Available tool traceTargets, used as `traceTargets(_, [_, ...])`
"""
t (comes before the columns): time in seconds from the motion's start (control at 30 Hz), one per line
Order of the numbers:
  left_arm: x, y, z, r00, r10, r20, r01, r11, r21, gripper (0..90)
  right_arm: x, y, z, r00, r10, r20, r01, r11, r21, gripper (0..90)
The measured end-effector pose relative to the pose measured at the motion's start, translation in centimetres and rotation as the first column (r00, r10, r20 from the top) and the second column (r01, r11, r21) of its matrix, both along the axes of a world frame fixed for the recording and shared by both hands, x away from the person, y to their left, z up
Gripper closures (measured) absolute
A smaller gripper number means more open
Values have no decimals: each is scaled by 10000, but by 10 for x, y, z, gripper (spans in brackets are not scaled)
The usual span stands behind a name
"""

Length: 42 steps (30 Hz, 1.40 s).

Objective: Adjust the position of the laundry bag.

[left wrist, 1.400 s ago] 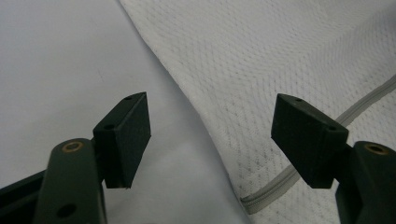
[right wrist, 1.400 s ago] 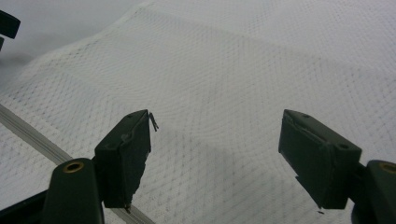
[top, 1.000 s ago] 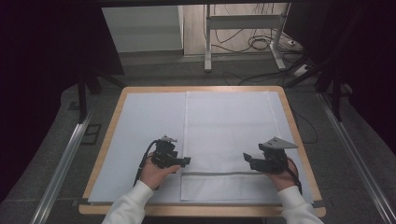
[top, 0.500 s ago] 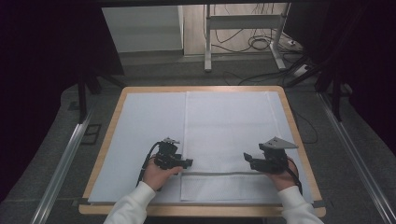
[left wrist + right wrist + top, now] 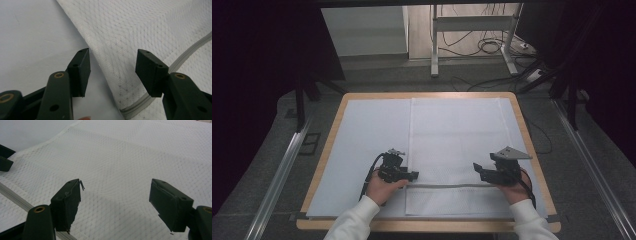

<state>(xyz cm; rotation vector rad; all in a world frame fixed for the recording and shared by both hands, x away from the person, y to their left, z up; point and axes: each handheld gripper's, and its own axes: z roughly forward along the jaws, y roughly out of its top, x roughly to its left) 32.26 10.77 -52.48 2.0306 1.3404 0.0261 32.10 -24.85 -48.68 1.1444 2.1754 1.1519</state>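
My left gripper [image 5: 411, 175] hovers with fingers [image 5: 80, 70] spread open astride the 9 o'clock edge of the white mesh fabric sheet [image 5: 458, 145] lying flat on the counter [image 5: 328, 131]. My right gripper [image 5: 478, 170], at 3 o'clock, gapes open above its grey zipper seam [image 5: 447, 185].

Bright evenly lit table, dark surroundings, soft shadows, slight blur

Left tongs [image 5: 412, 175] and right tongs [image 5: 478, 170] point inward, jaws spread wide.
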Motion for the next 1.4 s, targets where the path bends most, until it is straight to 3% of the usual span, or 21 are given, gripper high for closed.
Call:
traceTargets(0.2, [1, -2, -1, 9998, 113, 164, -113, 9999, 0, 606, 0, 0, 1, 10000, -35, 26, 35, 10000, 17, 247])
traceTargets(0.3, [1, -4, -1, 9989, 10, 474, -9, 10000, -27, 748, 0, -1, 1, 10000, -59, 40, 59, 10000, 40, 247])
traceTargets(0.43, [3, -3, -3, 9990, -30, 436, 32, 10000, -46, 868, 0, -1, 2, 10000, -56, 67, 56, 10000, 42, 247])
traceTargets(0.83, [3, 0, -2, 9984, -215, 528, 230, 9993, -280, 894, 2, -7, 5, 9998, -199, 16, 199, 9997, 173, 247])
traceTargets(1.17, [3, 3, -1, 9984, -233, 513, 252, 9990, -368, 896, 7, -18, 15, 9977, -539, -404, 550, 9981, 279, 246])
traceTargets(1.4, [3, 5, 0, 9984, -253, 511, 279, 9983, -503, 896, 11, -18, 36, 9942, -581, -911, 616, 9975, 358, 246])
